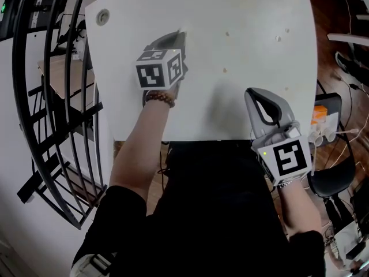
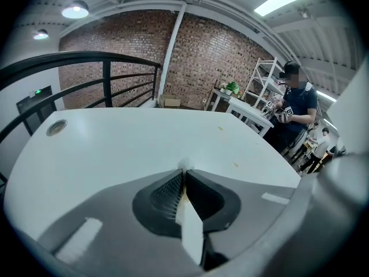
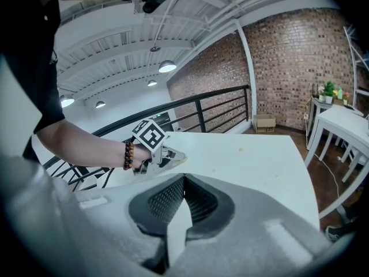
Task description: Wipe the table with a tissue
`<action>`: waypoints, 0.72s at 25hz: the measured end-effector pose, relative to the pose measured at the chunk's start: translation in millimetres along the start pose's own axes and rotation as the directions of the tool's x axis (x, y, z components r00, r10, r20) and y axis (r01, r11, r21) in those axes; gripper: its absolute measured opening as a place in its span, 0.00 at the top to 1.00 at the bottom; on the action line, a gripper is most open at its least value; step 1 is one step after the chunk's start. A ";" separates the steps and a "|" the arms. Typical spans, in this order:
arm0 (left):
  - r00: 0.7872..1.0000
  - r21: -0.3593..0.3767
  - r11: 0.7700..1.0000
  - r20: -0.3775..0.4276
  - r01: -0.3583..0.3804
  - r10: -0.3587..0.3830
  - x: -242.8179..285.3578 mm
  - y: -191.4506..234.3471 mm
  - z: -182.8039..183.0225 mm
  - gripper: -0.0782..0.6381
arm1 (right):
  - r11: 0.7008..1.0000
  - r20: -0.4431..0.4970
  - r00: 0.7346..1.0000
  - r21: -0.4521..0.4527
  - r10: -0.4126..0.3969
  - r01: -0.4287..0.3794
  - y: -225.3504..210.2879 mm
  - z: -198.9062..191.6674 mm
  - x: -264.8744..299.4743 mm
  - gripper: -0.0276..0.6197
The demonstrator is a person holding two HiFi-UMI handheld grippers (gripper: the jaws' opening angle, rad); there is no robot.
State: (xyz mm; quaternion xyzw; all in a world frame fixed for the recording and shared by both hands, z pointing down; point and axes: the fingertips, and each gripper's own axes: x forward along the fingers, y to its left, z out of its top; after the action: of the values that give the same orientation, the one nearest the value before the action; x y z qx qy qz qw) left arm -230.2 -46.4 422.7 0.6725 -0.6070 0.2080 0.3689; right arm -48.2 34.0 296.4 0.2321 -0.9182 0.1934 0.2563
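**Left gripper** (image 1: 180, 36): over the left half of the white table (image 1: 242, 56), between the far-left corner and the centre, with the jaws pointing toward the far edge. The jaws are pressed together. In the left gripper view a small white tuft of tissue (image 2: 185, 164) is pinched at the tips and sticks out just beyond them. The tissue therefore sits at this gripper's tips, low over the worktop (contact with the surface cannot be confirmed). The marker cube (image 1: 160, 68) faces up. A bead bracelet (image 1: 159, 98) sits on the wrist behind it.

**Right gripper** (image 1: 250, 92): at the near edge, toward the near-right corner, well apart from the left gripper. The jaws are closed against each other with nothing between them. The right gripper view looks over them and across the worktop to the left gripper.

**Worktop:** a round cable grommet (image 1: 102, 17) is set in the far-left corner. Small tan crumbs (image 1: 225, 70) lie scattered over the right half, from the centre to the far edge, all apart from both grippers.

**Surroundings:** a black railing (image 1: 52, 97) runs beside the left edge. In the left gripper view a person (image 2: 294, 105) stands beyond the table to the right.
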 end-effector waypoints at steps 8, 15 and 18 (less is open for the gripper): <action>1.000 0.024 0.999 0.001 0.022 -0.022 -6.1 -22.0 -5.8 0.85 | 1.000 0.015 1.000 0.000 -0.006 0.006 -4.3 -3.5 -9.9 0.97; 0.998 0.047 0.997 -0.029 0.061 -0.060 -11.1 -49.1 -24.8 0.85 | 1.000 0.024 1.000 0.007 -0.018 0.018 -7.4 -7.8 -20.0 0.97; 0.996 0.058 0.995 -0.040 0.078 -0.076 -12.9 -59.6 -32.5 0.85 | 1.000 0.029 0.999 0.009 -0.024 0.024 -7.5 -10.1 -23.8 0.97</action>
State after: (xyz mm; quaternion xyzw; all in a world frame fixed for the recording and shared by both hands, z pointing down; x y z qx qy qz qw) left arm -169.2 -14.1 419.6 0.7020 -0.5669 0.2243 0.3681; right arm -22.3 40.5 292.8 0.2472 -0.9180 0.1910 0.2443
